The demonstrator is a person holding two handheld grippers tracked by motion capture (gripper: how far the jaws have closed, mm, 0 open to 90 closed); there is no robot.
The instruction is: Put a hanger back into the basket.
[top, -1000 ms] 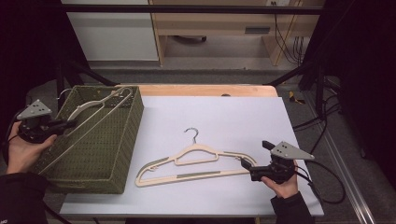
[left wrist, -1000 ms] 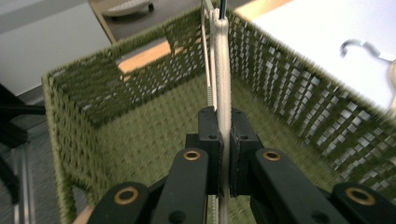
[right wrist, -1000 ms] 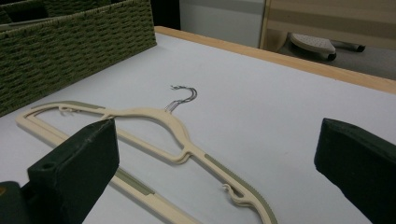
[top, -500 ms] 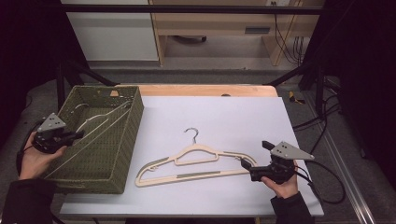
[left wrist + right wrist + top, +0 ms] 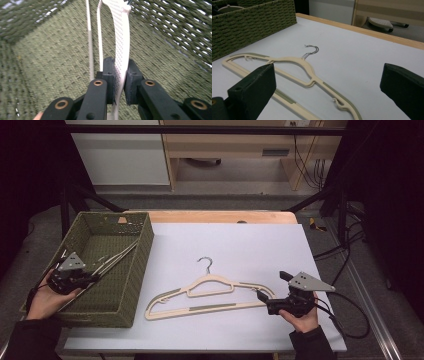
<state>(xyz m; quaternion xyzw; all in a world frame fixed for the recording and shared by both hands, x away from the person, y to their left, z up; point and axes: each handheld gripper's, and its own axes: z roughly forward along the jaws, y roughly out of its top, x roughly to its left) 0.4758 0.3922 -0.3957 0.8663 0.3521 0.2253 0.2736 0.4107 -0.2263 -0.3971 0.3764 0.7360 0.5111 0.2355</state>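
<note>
A cream hanger [image 5: 117, 256] lies slanted inside the green woven basket [image 5: 145, 250]. My left gripper [image 5: 91, 278] is down in the basket near its front left, and its jaws have just been opening a little. The hanger's dotted strip [image 5: 122, 37] still stands between the pads of my left gripper [image 5: 121, 72], and both pads lie against it. A second cream hanger [image 5: 210, 287] with a metal hook lies flat on the white table. My right gripper [image 5: 270, 308] rests at that hanger's right end. In the right gripper view, the jaws of my right gripper [image 5: 328, 75] stand wide open over the hanger [image 5: 307, 70], holding nothing.
The basket [image 5: 262, 22] takes up the left side of the table. A wooden strip [image 5: 220, 216] runs along the table's far edge. Cables [image 5: 345, 317] trail off the table's right side behind my right hand.
My left hand has sunk into the basket and come toward the near side, lowering the hanger from above the rim to inside it. The right gripper and the table hanger have not moved.
</note>
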